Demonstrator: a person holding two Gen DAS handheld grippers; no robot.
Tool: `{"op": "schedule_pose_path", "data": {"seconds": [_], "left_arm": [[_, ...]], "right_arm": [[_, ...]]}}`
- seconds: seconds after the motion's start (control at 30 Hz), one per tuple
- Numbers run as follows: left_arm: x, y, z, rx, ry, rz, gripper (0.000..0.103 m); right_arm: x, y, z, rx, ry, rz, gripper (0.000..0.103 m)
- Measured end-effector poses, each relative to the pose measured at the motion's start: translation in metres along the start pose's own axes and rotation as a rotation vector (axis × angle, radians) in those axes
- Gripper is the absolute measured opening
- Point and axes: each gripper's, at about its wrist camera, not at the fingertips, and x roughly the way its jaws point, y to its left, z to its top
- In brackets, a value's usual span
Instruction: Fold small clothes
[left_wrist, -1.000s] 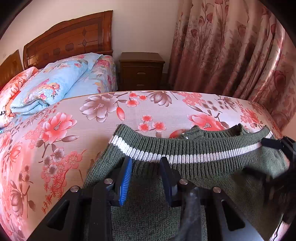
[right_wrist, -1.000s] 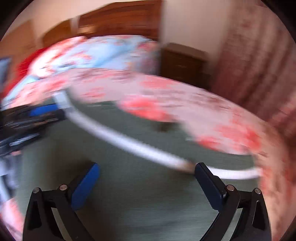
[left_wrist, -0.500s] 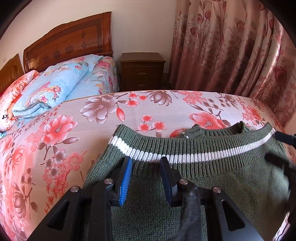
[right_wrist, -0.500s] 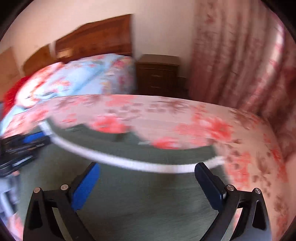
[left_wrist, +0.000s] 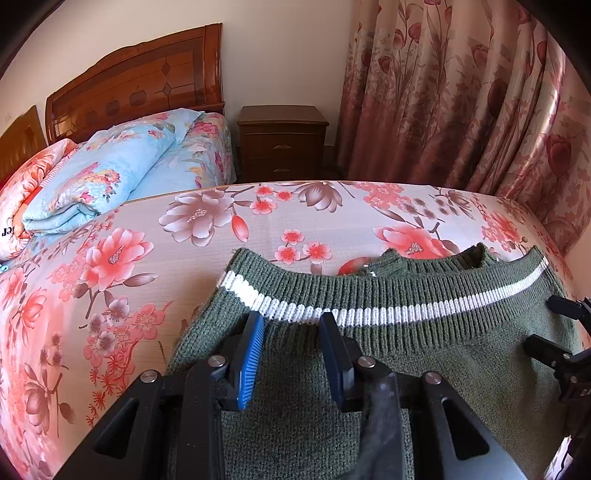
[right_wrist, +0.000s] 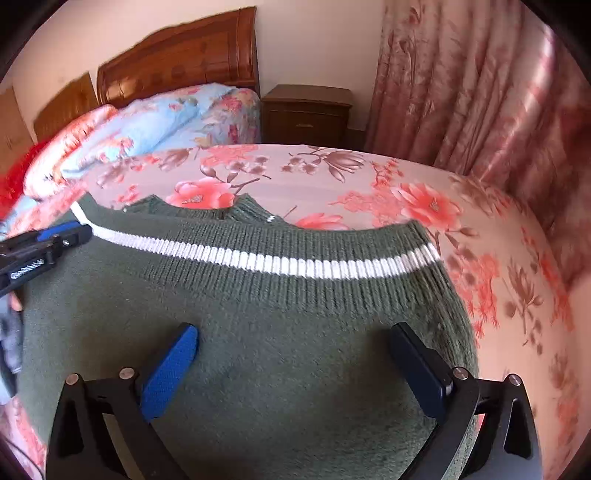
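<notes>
A dark green knit sweater (left_wrist: 424, 343) with a white stripe along its ribbed band lies folded on the floral bedsheet (left_wrist: 110, 295). My left gripper (left_wrist: 291, 319) hangs low over the sweater's left part, just short of the stripe. Its jaws are partly open and the knit shows flat between the blue pads. My right gripper (right_wrist: 293, 332) stands wide open above the sweater's (right_wrist: 258, 369) right part with nothing between its fingers. It shows at the right edge of the left wrist view as the right gripper (left_wrist: 550, 326). At the left edge of the right wrist view is the left gripper (right_wrist: 79, 232).
A rolled blue floral quilt (left_wrist: 107, 181) and a pink pillow (left_wrist: 26, 199) lie at the head of the bed by the wooden headboard (left_wrist: 140, 85). A brown nightstand (left_wrist: 282, 142) stands behind the bed. Pink curtains (left_wrist: 461, 103) hang on the right, past the mattress edge (right_wrist: 524, 295).
My right gripper has slid rightward along the sweater, still wide open; in the left wrist view it has drawn back toward the right edge. The left gripper and the sweater have stayed put.
</notes>
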Motion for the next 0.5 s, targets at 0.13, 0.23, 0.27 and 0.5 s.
{"op": "schedule_pose_path", "data": {"seconds": [0.13,0.23,0.27,0.5], "left_arm": [[0.000,0.000,0.000,0.001,0.000,0.000,0.032],[-0.001,-0.001,0.000,0.002,0.003,0.005,0.032],[-0.004,-0.003,-0.001,0.003,0.005,0.023,0.032],[-0.065,-0.049,-0.037,0.038,-0.065,-0.035,0.034]], "right_arm": [[0.003,0.000,0.001,-0.010,-0.011,0.007,0.103],[-0.004,-0.009,-0.002,0.029,-0.039,0.062,0.103],[-0.008,-0.010,-0.005,0.038,-0.049,0.060,0.103],[-0.038,0.042,-0.032,-0.130,-0.051,0.095,0.103]]}}
